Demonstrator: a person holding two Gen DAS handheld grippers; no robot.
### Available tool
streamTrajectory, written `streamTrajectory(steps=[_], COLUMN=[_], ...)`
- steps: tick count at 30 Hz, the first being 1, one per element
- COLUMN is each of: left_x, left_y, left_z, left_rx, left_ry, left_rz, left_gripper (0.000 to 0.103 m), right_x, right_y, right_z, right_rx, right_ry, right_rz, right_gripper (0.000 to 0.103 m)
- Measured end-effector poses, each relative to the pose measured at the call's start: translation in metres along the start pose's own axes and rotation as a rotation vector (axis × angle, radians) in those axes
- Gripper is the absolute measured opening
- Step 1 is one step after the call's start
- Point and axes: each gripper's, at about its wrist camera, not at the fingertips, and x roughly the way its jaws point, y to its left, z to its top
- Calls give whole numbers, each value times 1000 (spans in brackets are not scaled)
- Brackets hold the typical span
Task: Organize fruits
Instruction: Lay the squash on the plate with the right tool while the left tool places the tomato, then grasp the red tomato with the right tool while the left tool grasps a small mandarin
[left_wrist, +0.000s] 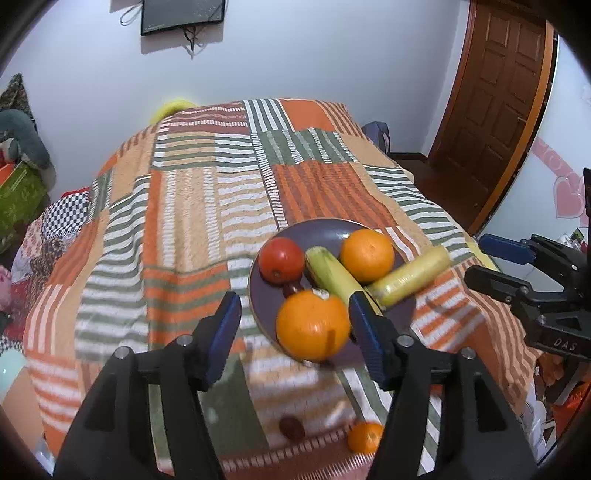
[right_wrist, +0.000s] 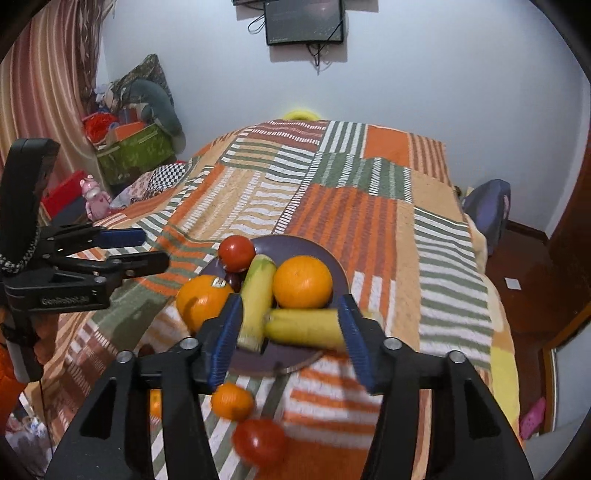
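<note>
A purple plate (left_wrist: 325, 236) lies on the bed with a tomato (left_wrist: 281, 259), two oranges (left_wrist: 366, 254) (left_wrist: 313, 325), a greenish banana (left_wrist: 330, 275) and a yellow banana (left_wrist: 410, 277). My left gripper (left_wrist: 295, 317) hovers open over the near orange, pads clear of it. My right gripper (right_wrist: 291, 317) is open above the yellow banana (right_wrist: 303, 328), which rests on the plate's (right_wrist: 332, 258) near rim. A small orange (right_wrist: 232, 401) and a second tomato (right_wrist: 260, 441) lie on the blanket below it. A dark small fruit (left_wrist: 291, 427) lies on the blanket too. Each gripper shows in the other's view: right (left_wrist: 476, 260), left (right_wrist: 155, 249).
The striped orange and green blanket (left_wrist: 207, 206) covers the whole bed. A green box (right_wrist: 136, 155) and toys sit by the curtain on the left. A brown door (left_wrist: 498, 92) stands at the right, with a screen (right_wrist: 304, 20) on the far wall and a blue bag (right_wrist: 487, 206) beside the bed.
</note>
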Motion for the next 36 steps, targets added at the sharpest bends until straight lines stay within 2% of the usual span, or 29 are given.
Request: streamTrajectory(steps=[6, 12, 27, 34, 36], left_x=[-24, -30, 6, 26, 30], left_y=[-10, -22, -52, -56, -56], left_z=[-26, -52, -97, -105, -107], left_rx=[7, -1, 2, 4, 0], left_ry=[17, 52, 183, 222, 232], left_rz=[-4, -18, -80, -100, -108], left_gripper=[62, 63, 62, 50, 44], right_x=[-21, -25, 2, 23, 28], right_y=[3, 6, 12, 12, 13], right_z=[-21, -42, -90, -98, -100], right_rx=[19, 29, 82, 108, 111], right_ry=[7, 39, 147, 192, 201], right_rz=[-12, -8, 23, 56, 65], right_gripper=[54, 54, 54, 54, 54])
